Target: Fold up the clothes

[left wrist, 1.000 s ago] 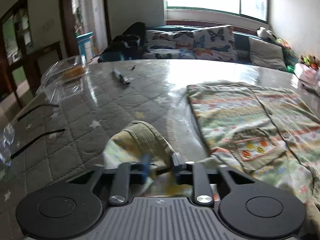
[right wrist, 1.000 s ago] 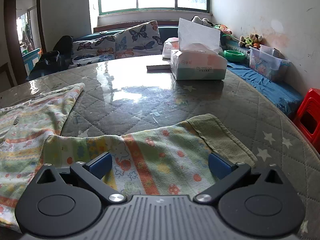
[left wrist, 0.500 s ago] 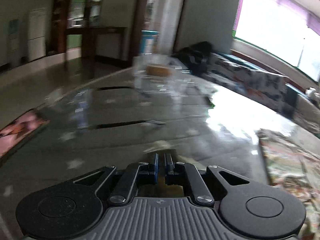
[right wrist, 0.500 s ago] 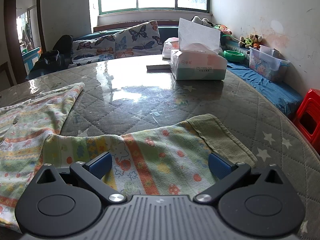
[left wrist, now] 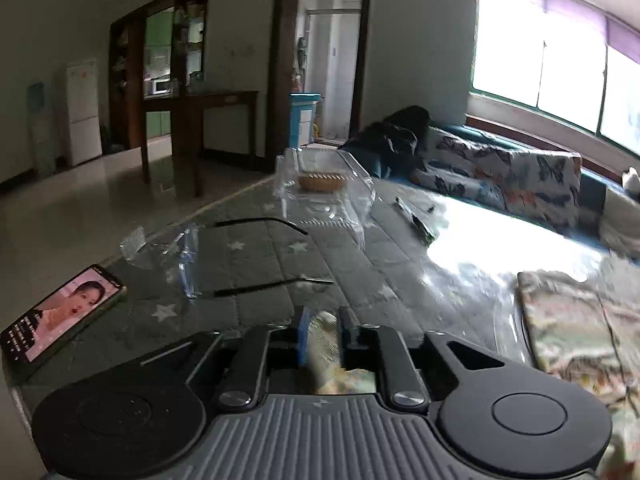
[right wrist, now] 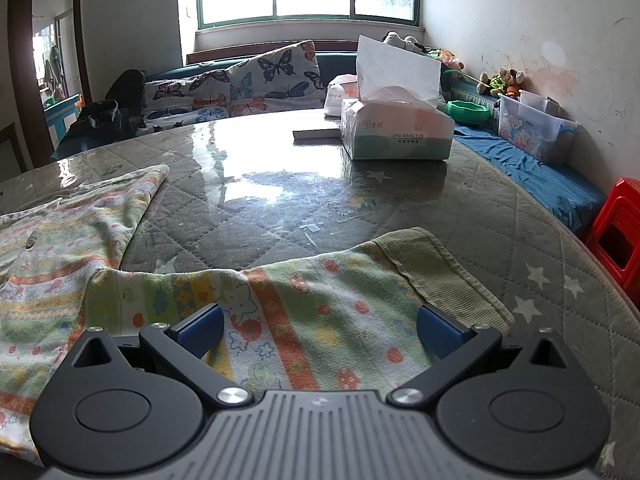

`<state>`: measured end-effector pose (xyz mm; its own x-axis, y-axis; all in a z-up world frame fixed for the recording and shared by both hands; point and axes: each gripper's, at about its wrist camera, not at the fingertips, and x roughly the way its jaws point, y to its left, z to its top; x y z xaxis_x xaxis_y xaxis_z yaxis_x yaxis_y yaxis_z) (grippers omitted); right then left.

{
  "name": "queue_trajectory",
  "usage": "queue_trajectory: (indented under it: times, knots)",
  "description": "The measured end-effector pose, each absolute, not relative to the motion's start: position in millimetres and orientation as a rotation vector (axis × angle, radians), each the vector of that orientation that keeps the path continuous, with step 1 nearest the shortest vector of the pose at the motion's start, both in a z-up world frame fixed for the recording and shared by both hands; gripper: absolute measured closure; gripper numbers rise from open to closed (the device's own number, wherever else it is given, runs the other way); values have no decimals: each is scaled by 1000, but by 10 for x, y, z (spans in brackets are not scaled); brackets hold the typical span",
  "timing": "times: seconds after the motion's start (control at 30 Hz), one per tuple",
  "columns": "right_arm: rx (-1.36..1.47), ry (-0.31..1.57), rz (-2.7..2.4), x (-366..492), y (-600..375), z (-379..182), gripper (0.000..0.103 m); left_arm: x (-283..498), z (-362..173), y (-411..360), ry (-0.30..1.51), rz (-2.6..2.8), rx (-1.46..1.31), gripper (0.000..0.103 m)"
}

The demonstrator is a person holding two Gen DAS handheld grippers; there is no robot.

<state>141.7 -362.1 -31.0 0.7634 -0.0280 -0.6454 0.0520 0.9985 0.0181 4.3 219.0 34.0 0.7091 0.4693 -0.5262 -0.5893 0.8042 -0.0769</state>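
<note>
The folding is barely beginning: the pale floral-print cotton garment (right wrist: 304, 320) is lying mostly spread on the quilted, glass-topped counter (right wrist: 280, 184), with no finished fold showing. The left claw (left wrist: 323, 338) is opening, a ribbed cuff (left wrist: 324, 344) of the garment sitting between its jaws, pads seemingly off it. The right claw (right wrist: 318, 330) is hovering released over the other sleeve, whose long axis is running across the view, its olive ribbed end (right wrist: 436, 268) pointing right.
</note>
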Motion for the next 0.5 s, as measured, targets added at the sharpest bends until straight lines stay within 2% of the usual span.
queue_trajectory:
  times: [0.33, 0.5]
  knots:
    - [36, 700, -44, 1419, -3622, -313, 0, 574, -92, 2033, 697, 398, -261, 84]
    - [36, 700, -44, 1419, -3623, -313, 0, 761, -112, 2054, 696, 393, -161, 83]
